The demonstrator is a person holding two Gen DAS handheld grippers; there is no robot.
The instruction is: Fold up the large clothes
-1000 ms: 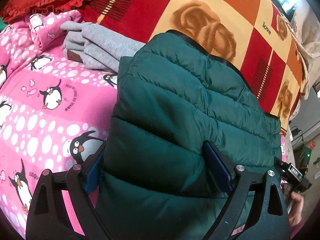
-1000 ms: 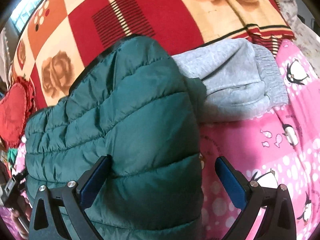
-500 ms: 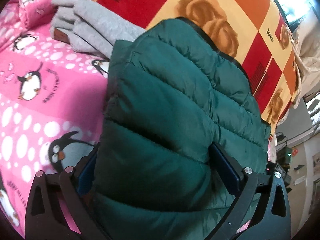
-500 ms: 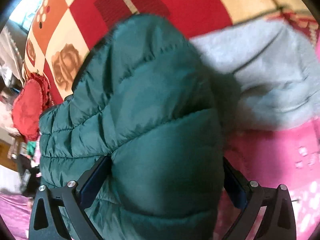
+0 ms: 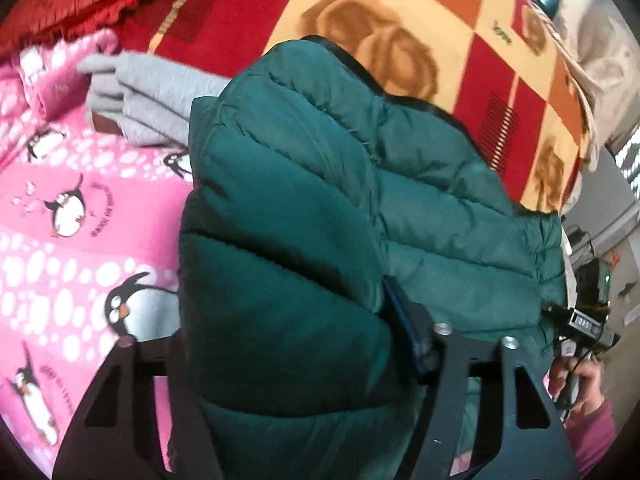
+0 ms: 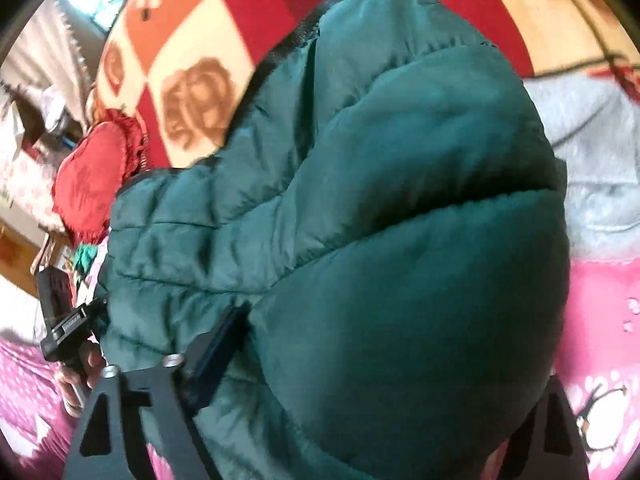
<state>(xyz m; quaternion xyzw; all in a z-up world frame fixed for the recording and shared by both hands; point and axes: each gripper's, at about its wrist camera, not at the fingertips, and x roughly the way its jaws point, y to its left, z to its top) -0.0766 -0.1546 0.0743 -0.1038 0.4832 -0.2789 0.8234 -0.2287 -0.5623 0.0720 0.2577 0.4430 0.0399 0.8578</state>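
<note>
My left gripper [image 5: 280,344] has just been closing, and a thick fold of the dark green quilted puffer jacket [image 5: 320,208] bulges up between its jaws; the blue pad on the right-hand finger [image 5: 404,332] presses into the padding, so I read it as clamped on the jacket's left end. The other finger is mostly buried under the fabric. My right gripper [image 6: 380,360] has also just been closing, with the jacket's [image 6: 400,240] right end swelling between its jaws; the pad on the left-hand finger [image 6: 216,344] digs into the quilting, while the far finger is hidden behind the bulge.

The jacket lies folded on a pink penguin-print blanket [image 5: 72,220], its far edge against a red, orange and cream rose-patterned blanket [image 5: 400,32]. Just beside the jacket's end sits a folded grey sweatshirt [image 5: 152,88], touching it. A red frilled cushion [image 6: 92,184] sits at the bed's far side in the right wrist view. At the edge of each view I see the opposite hand [image 5: 580,384] holding its handle
</note>
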